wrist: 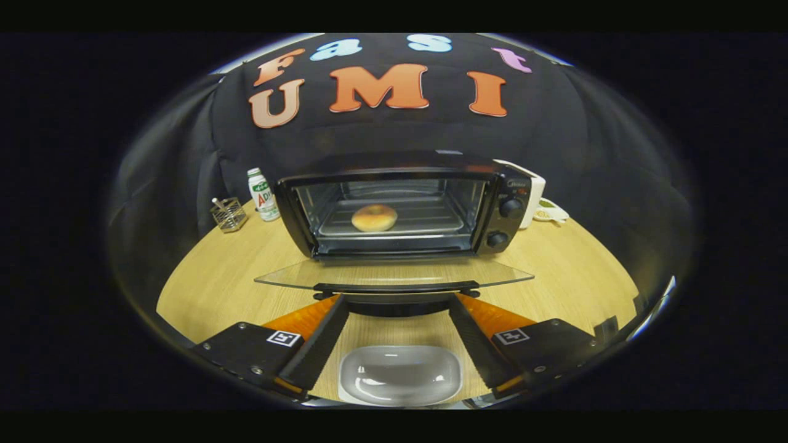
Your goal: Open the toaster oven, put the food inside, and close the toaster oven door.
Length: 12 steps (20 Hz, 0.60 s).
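- The toaster oven point(403, 209) stands at 12 o'clock from the gripper, toward the back of the wooden counter point(209, 283), with its glass door point(394, 275) dropped flat and open toward the fingers.
- The food point(374, 218), a round golden bun, lies on the tray point(425, 223) inside the oven, slightly toward 11 o'clock of the cavity's middle.
- The door's black handle point(397, 287) sits just ahead of the fingertips, which are spread to either side of it without pressing on it.
- The gripper point(397, 306) is wide apart and holds nothing; an empty grey dish point(400, 374) lies on the counter between and below its fingers.
- Two black knobs point(510, 208) stack on the oven's panel at 1 o'clock; the small brand mark above them is too small to read.
- At 10 o'clock, a white bottle point(263, 194) with a green cap and label, its writing unclear.
- Further out at 10 o'clock, a wire holder point(228, 214).
- At 2 o'clock, a white appliance point(534, 187) behind the oven and a small dish point(551, 213) beside it.
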### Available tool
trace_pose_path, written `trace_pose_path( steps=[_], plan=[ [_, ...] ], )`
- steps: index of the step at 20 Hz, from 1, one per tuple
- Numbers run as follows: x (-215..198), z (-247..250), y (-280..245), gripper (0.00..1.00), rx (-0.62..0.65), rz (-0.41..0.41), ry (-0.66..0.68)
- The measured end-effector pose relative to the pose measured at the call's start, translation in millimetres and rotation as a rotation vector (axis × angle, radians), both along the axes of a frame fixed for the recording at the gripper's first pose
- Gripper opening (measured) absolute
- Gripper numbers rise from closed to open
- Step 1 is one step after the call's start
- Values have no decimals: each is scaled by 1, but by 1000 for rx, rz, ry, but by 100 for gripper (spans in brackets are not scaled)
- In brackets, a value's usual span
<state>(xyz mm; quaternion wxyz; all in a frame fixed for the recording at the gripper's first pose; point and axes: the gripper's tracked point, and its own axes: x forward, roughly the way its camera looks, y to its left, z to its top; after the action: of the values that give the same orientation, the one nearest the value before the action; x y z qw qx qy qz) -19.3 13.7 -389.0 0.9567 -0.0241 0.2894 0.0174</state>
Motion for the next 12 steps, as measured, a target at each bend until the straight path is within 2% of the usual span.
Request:
trace_pose_path(
  steps=[6, 12],
  plan=[
    [39, 38, 3, 100, 48, -14, -83],
    [61, 52, 9, 100, 55, -16, -118]
  ],
)
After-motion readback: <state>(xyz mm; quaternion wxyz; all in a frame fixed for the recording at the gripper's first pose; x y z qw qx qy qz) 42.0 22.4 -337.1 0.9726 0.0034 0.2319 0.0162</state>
